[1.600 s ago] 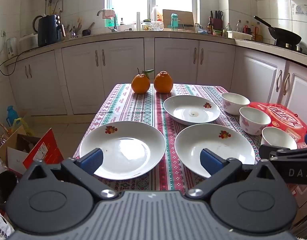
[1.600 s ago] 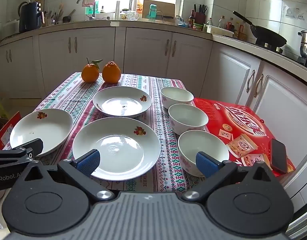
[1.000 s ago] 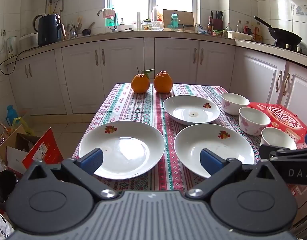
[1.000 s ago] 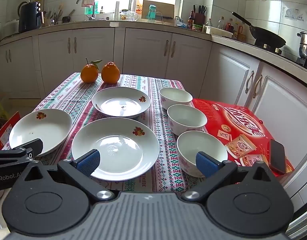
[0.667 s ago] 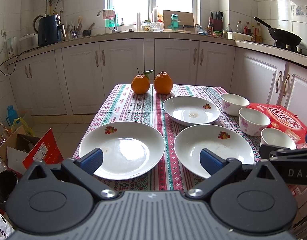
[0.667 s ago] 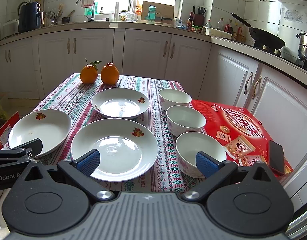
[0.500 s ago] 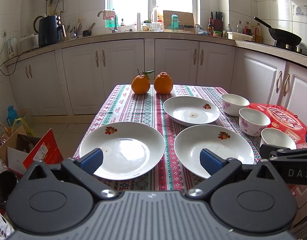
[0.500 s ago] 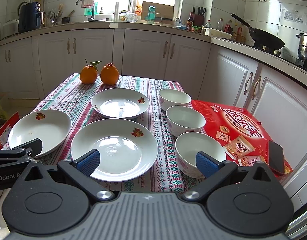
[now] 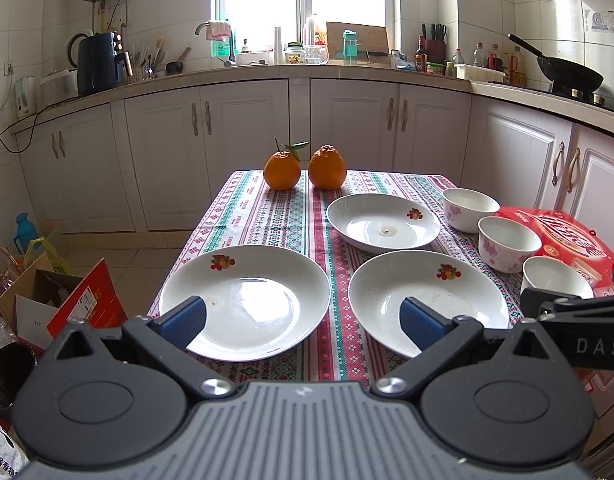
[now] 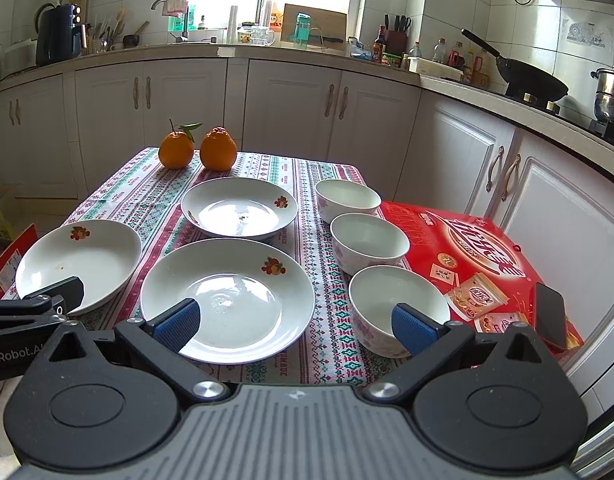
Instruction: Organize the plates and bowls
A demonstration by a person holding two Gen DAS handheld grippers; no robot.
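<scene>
Right wrist view puts the nearest bowl [image 10: 399,304] at one o'clock off the right gripper [image 10: 293,320], jaws apart and empty, while the left gripper [image 9: 303,322], likewise apart, faces the left plate [image 9: 263,288] at eleven.

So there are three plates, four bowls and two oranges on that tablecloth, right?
Not quite: there are three bowls, not four. The right wrist view shows them in a row, the far bowl, middle bowl and near bowl. The three plates and two oranges are right.
</scene>
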